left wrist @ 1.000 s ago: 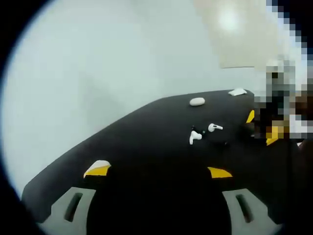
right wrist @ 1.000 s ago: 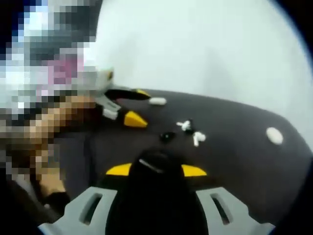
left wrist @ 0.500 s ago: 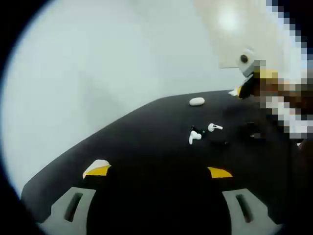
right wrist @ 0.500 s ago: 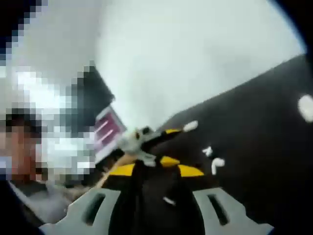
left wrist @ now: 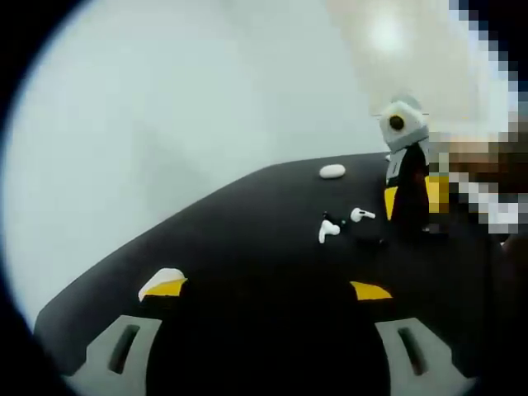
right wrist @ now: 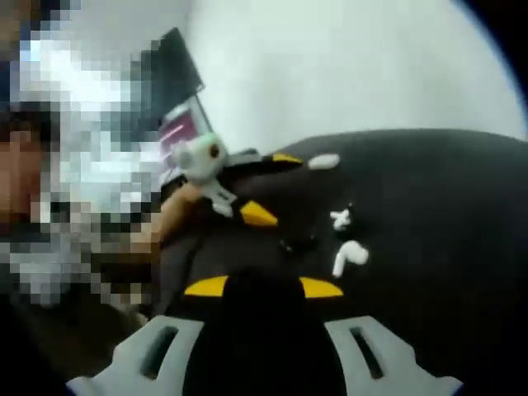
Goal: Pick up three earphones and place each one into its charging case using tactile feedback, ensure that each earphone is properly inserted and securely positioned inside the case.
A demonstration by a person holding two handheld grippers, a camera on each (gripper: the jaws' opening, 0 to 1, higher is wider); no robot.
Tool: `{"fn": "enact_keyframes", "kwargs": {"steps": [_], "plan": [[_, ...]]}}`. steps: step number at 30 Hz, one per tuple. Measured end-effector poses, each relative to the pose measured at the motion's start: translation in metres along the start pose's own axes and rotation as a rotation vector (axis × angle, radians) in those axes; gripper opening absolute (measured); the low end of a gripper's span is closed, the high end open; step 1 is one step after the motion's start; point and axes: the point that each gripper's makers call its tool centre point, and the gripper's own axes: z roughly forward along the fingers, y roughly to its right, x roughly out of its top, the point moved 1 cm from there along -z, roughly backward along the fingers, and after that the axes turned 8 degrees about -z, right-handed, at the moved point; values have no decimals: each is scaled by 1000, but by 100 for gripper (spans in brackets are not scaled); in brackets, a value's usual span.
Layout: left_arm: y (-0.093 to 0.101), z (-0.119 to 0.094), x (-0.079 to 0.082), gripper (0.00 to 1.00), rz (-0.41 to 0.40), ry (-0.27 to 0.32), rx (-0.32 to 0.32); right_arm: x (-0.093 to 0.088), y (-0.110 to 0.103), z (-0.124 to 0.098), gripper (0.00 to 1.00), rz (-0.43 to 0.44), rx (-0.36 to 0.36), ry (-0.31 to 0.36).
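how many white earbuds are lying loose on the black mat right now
2. One earbud lies mid-mat; the other earbud sits just beside it, toward the right gripper. Something small and dark lies close by, too blurred to identify. A third may be hidden.

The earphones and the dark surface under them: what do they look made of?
The earphones look like hard, glossy white plastic: smooth, rounded, bright against the dark. The table surface looks like a matte black mat, perhaps fabric or rubber, since it throws back almost no glare; the blur leaves that open.
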Motion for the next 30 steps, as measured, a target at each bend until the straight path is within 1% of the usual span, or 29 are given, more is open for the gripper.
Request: {"fn": "enact_keyframes", "kwargs": {"steps": [3, 5, 8, 9, 10, 12, 13, 15, 18, 19, 20, 22, 24, 27, 29, 30], "plan": [[0, 1, 0, 72, 4, -1, -3, -1, -1, -2, 33, -9, 12, 22], [0, 1, 1, 72, 8, -2, -3, -1, -4, -2, 35, -27, 22, 25], [1, 1, 1, 72, 6, -3, -4, -4, -11, 0, 35, -70, 60, 15], [1, 1, 1, 72, 7, -3, -4, -4, -14, 1, 35, -98, 70, 12], [1, 1, 1, 71, 11, -3, -4, -5, -16, 3, 35, -112, 73, 8], [2, 1, 1, 71, 14, -3, -4, -4, -16, 4, 35, -114, 57, 8], [2, 1, 1, 71, 11, -3, -4, -5, -16, 3, 35, -135, 52, 10], [2, 1, 1, 71, 10, -3, -5, -3, -17, 3, 34, -205, 42, 26], [3, 1, 1, 70, 18, -2, -6, 0, -22, 1, 34, -383, -4, 46], [3, 1, 1, 70, 18, -3, -7, 1, -25, 1, 34, -469, -25, 48], [4, 1, 1, 70, 17, -3, -8, 2, -27, 0, 34, -528, -36, 47], [4, 1, 1, 69, 17, -3, -10, 8, -29, -1, 31, -639, -79, 69], [5, 0, 1, 70, 21, -2, -13, 15, -31, -3, 24, -688, -100, 108], [7, 0, 1, 70, 20, 0, -22, 14, -29, -3, 23, -692, -107, 97], [8, 0, 2, 70, 21, 0, -29, 14, -30, -3, 23, -722, -104, 100], [9, 0, 2, 70, 24, 0, -32, 14, -32, -3, 23, -753, -102, 105]]}}
